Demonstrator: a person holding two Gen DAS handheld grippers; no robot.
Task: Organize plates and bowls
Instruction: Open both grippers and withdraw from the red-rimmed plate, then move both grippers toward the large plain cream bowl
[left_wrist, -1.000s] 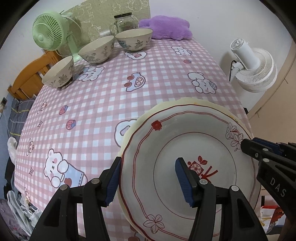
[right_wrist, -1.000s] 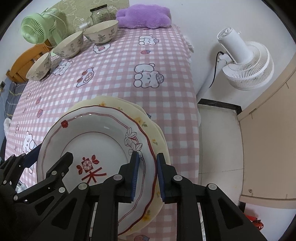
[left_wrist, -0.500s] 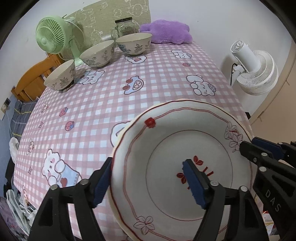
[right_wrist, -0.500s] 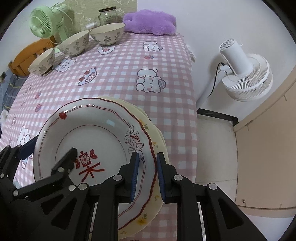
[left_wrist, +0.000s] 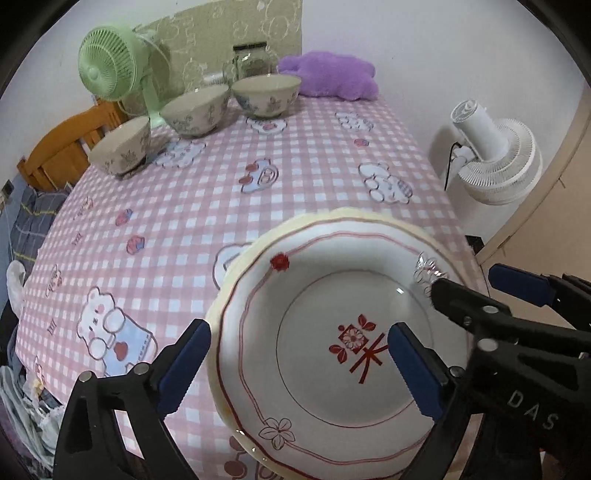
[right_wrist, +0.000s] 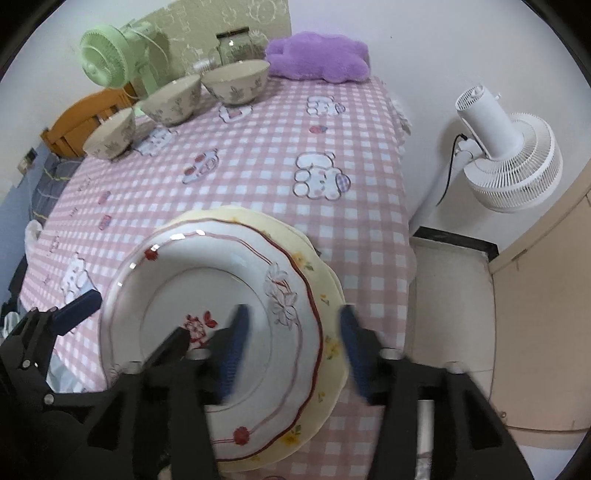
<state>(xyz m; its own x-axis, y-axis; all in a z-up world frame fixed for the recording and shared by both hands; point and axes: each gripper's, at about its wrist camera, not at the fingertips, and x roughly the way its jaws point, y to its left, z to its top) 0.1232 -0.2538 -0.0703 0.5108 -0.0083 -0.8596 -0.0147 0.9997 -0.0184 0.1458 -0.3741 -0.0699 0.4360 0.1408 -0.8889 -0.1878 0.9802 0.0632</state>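
Near edge of bench (left_wrist: 295, 206): white plate (left_wrist: 332, 354) with red trim lies stacked on a cream plate (right_wrist: 327, 280). Left gripper (left_wrist: 299, 365) fingers opening, spread across the plate's left rim, clear of it. Right gripper (right_wrist: 291, 343) fingers opening, blurred, either side of the right rim, nothing held. Far left corner: three bowls (left_wrist: 195, 112) in a row, separate.
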